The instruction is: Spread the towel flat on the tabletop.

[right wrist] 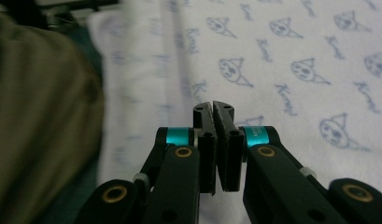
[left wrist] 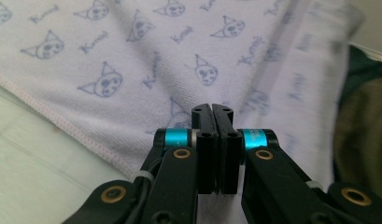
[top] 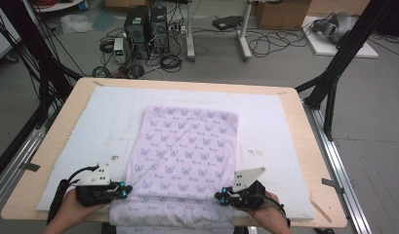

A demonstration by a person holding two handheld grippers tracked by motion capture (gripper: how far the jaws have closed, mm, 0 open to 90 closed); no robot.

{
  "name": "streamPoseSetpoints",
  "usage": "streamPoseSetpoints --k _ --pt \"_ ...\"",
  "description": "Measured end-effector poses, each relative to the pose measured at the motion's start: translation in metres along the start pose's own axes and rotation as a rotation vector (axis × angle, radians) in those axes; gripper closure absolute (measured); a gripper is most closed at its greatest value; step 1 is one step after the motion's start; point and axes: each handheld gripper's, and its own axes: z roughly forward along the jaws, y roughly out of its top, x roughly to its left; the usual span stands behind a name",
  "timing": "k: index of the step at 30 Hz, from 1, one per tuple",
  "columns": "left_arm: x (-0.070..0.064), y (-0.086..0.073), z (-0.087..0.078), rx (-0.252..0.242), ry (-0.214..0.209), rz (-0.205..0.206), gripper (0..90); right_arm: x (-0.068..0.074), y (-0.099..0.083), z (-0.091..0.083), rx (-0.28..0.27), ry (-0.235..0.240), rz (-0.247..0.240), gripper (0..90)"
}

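The left gripper [top: 125, 191] and right gripper [top: 219, 196] point inward at each other, jaws pressed together, each apparently pinching a side edge of the printed towel [top: 187, 146] near its front end. Both hands [top: 72, 207] come in low over the table's near edge. The towel lies flat on a white mat [top: 275, 126], its front end overhanging the table [top: 60, 131].

Towel [left wrist: 146, 60] carries a repeating blue script word beside each cat-face motif, legible roughly as "Kuromi" in both gripper views though the last letters are unclear; small white print on the right gripper's [right wrist: 215, 108] teal band is too small to read.
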Motion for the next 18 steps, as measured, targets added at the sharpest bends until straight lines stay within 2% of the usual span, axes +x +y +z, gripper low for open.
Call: streamPoseSetpoints --k 1,3,5,6,7,9,12,13,14,15,16,17,18 --pt "-0.006 -0.001 -0.004 -0.009 -0.015 0.009 87.9 0.008 0.001 -0.003 -0.013 0.026 -0.013 87.7" --pt "-0.011 0.000 -0.010 -0.023 -0.015 0.028 84.2 0.016 0.004 -0.012 -0.040 0.034 -0.023 80.7" --pt "-0.003 0.005 -0.008 -0.037 0.014 0.011 69.4 0.011 0.007 -0.017 -0.050 0.010 -0.011 74.7" --pt "0.002 0.007 -0.007 -0.042 0.025 0.003 64.3 0.003 0.009 -0.019 -0.038 -0.027 -0.003 71.0" --pt "0.009 0.011 -0.004 -0.050 0.038 -0.010 61.8 -0.005 0.009 -0.018 -0.029 -0.047 0.005 68.4" --pt "0.027 0.019 0.009 -0.045 0.055 -0.027 57.0 -0.028 0.009 -0.010 -0.014 -0.075 0.049 64.5" --pt "0.047 0.024 0.030 -0.004 0.068 -0.053 53.4 -0.053 0.006 0.007 0.012 -0.087 0.091 61.7" --pt "0.052 0.025 0.038 0.015 0.063 -0.066 52.9 -0.057 0.006 0.012 0.029 -0.089 0.095 61.7" --pt "0.057 0.023 0.045 0.049 0.050 -0.066 54.0 -0.060 0.005 0.018 0.062 -0.089 0.097 62.5" --pt "0.057 0.022 0.048 0.041 0.059 -0.056 60.6 -0.061 0.004 0.025 0.101 -0.089 0.090 65.6" --pt "0.057 0.021 0.047 0.027 0.075 -0.042 70.0 -0.061 0.003 0.028 0.106 -0.096 0.082 71.2" --pt "0.058 0.021 0.046 0.030 0.059 -0.056 85.9 -0.060 0.002 0.027 0.088 -0.091 0.074 83.4" --pt "0.057 0.020 0.044 0.034 0.062 -0.048 87.3 -0.059 0.002 0.027 0.087 -0.069 0.070 87.5"
